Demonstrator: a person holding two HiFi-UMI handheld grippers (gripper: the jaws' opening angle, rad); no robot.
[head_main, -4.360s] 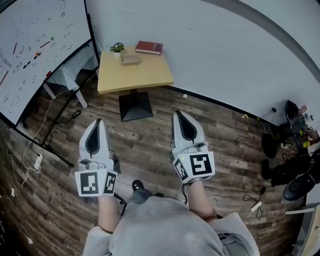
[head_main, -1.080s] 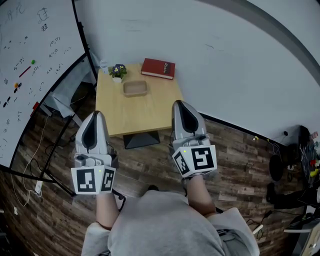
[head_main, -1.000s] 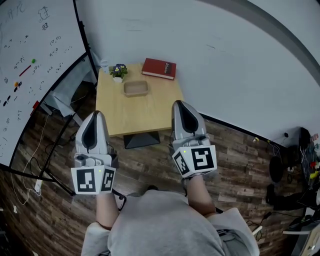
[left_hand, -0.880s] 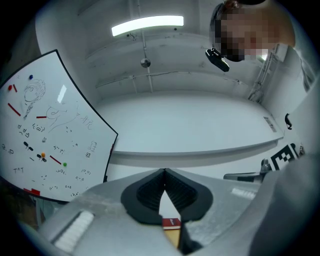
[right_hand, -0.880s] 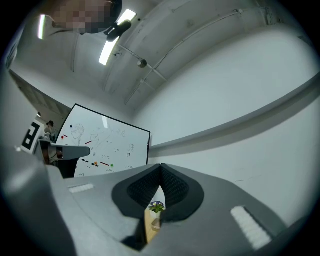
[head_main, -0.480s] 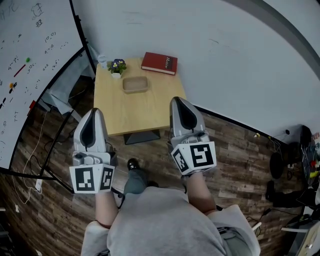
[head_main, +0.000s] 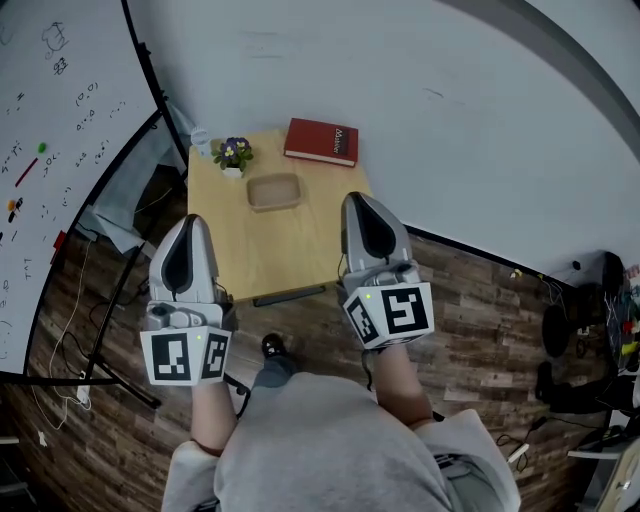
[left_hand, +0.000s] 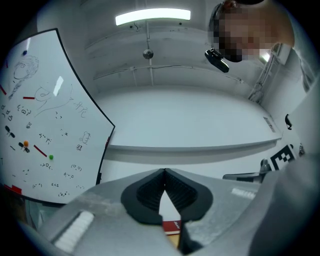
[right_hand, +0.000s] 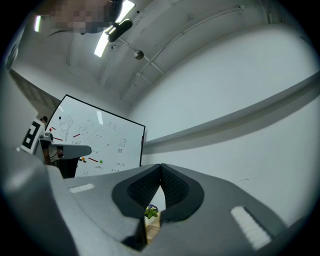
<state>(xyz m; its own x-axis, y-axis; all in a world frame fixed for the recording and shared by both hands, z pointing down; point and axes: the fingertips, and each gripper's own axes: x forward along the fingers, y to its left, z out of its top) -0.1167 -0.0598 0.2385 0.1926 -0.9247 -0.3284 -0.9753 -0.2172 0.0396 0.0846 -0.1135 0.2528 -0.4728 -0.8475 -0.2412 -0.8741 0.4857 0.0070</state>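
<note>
While the left gripper (head_main: 191, 222) and right gripper (head_main: 362, 199) are hanging empty, jaws pressed together, at the near side of the table (head_main: 268, 255), we're judging this as approach: tray (head_main: 275, 190), book (head_main: 321, 141) and plant (head_main: 234, 153) are sitting farther back, so a grab is calling for more reach and opened jaws.

White whiteboard (head_main: 50, 150) with black, red and green marker notes stands at left on a black metal stand (head_main: 100, 372). Pale grey sheet (head_main: 130, 205) hangs beneath its lower edge. Dark wood-plank floor (head_main: 480, 300) meets a plain white wall (head_main: 450, 120). Thin white cable (head_main: 62, 402) trails on the floor near the stand. Black equipment and tangled cords (head_main: 585, 340) lie at far right. Long ceiling strip light (left_hand: 152, 16) is lit.
</note>
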